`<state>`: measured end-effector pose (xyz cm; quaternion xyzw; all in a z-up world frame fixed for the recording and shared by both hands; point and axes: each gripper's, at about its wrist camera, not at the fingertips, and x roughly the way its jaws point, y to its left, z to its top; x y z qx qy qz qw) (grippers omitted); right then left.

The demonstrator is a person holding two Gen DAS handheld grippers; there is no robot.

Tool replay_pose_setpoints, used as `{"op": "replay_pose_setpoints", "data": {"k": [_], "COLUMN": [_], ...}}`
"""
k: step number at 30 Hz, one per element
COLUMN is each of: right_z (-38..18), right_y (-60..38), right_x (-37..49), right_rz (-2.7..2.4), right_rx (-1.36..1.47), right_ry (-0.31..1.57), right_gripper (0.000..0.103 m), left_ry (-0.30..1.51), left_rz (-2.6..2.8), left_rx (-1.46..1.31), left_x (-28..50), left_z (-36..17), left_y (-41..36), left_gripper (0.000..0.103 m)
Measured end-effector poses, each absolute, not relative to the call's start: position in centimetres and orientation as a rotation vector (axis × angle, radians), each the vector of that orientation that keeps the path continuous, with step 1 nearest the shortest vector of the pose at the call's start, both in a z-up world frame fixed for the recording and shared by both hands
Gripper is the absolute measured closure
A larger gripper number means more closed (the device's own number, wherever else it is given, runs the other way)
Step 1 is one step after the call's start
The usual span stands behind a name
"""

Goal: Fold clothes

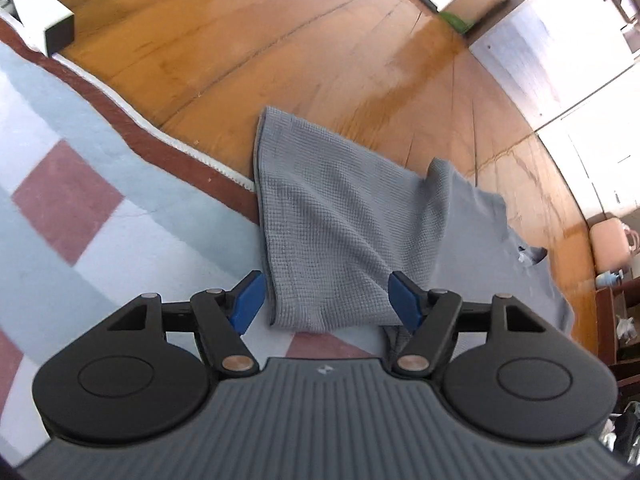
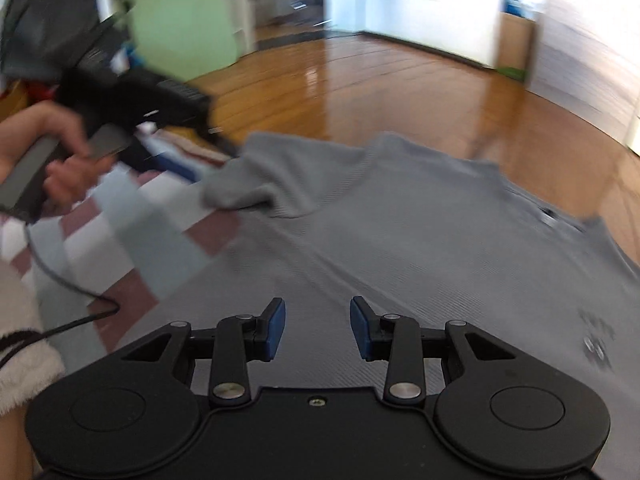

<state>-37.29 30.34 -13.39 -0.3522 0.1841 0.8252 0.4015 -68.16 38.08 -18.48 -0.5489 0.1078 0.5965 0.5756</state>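
A grey waffle-knit shirt (image 1: 332, 220) lies half on the checked rug, half on the wood floor, one sleeve folded over its body. My left gripper (image 1: 326, 300) hovers open just above the sleeve's near edge, blue pads (image 1: 246, 300) spread wide with nothing between them. In the right wrist view the same grey shirt (image 2: 420, 232) spreads flat, its sleeve (image 2: 260, 196) bunched at upper left. My right gripper (image 2: 317, 328) is open over the shirt's lower part, holding nothing. The left gripper (image 2: 152, 92), blurred, appears at upper left in a person's hand (image 2: 60, 160).
A blue, white and maroon checked rug (image 1: 80, 184) with a white fringe covers the left. Bare wood floor (image 1: 320, 40) stretches beyond. A white box (image 1: 44, 20) sits far left, white cabinets (image 1: 560, 64) and a pink object (image 1: 610, 244) at right. A black cable (image 2: 72, 312) trails by a fluffy sleeve.
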Motion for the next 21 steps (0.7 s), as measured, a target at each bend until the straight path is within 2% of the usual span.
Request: {"op": "replay_pose_setpoints", "data": {"k": [2,6,8,10,11,12,13,15,18,21], "right_z": [-13.4,-13.7,-13.9,-14.0,-14.2,-14.4,-14.5,-14.6,-14.6,-14.5], "right_y": [30.4,30.4,30.2,30.3,30.5,30.8,31.0,31.4,31.6,31.6], "right_x": [-37.9,-37.8,-37.2,-36.8,-36.6,-36.4,-36.0,-35.3,-34.4,-33.6], "right_rz": [2.087,2.067,2.024,1.959,1.934,1.913,1.897,1.876,1.85,1.835], "right_rx": [-0.904,-0.896,-0.861,-0.822,-0.816,-0.812,-0.805,-0.786,-0.74,-0.72], "right_ry": [0.47,0.521,0.52,0.501,0.5,0.502,0.511,0.538,0.591,0.623], "right_gripper": [0.062,0.062,0.062,0.062,0.062,0.062,0.062,0.062,0.062,0.062], "left_ry": [0.256,0.241,0.222,0.231,0.246,0.255,0.265,0.173,0.076,0.186], "left_rz": [1.414,1.446,1.469,1.527,1.548,1.56,1.572,1.57,1.587,1.623], "left_rx": [-1.28,-1.24,-1.182,-1.108,-1.084,-1.075,-1.066,-1.108,-0.962,-0.717], "left_x": [-67.7,-66.8,-66.4,-65.9,-65.7,-65.6,-65.6,-66.1,-65.6,-62.6], "left_z": [-18.9,-19.7,-19.9,-20.0,-20.1,-20.2,-20.3,-20.1,-17.3,-15.0], "left_y": [38.9,40.2,40.5,40.5,40.6,40.8,40.9,40.5,39.3,38.6], "left_gripper": [0.035,0.024,0.025,0.045,0.074,0.098,0.097,0.098,0.098,0.098]}}
